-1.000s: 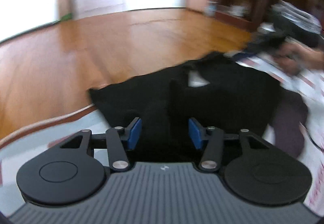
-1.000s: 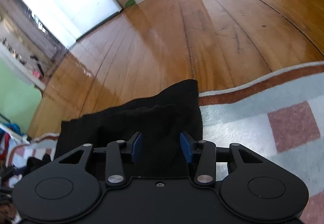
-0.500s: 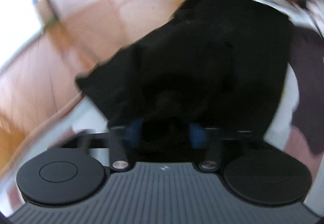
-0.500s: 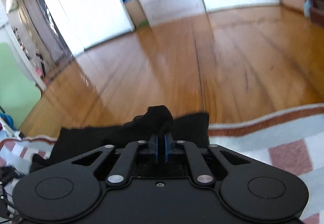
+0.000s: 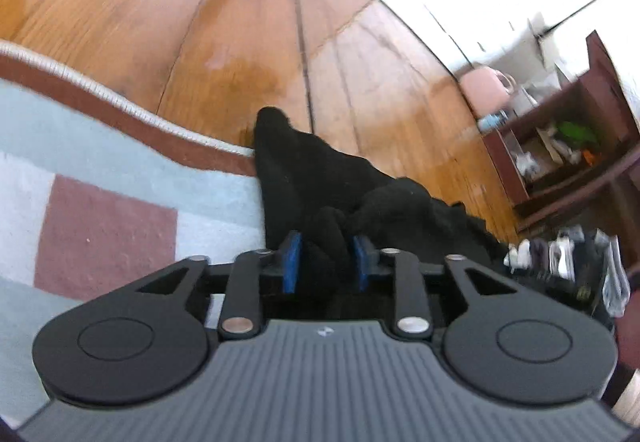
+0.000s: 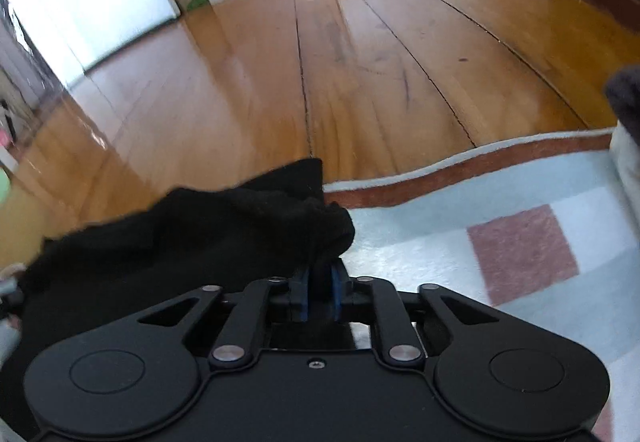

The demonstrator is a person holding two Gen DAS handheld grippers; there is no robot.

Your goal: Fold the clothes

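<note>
The step in hand looks like releasing a fold: the soft black knitted garment (image 6: 192, 242) lies bunched at the lower left of the right view, across the edge of the pale blue rug with red squares (image 6: 480, 202). The right gripper (image 6: 320, 294) has just been opening, its blue pads narrowly parted around a fabric fold, and the left gripper (image 5: 326, 262) (lower centre of its view) likewise, its wider gap straddling a ridge of cloth. Next, I judge, both must draw back without dragging the fold
</note>
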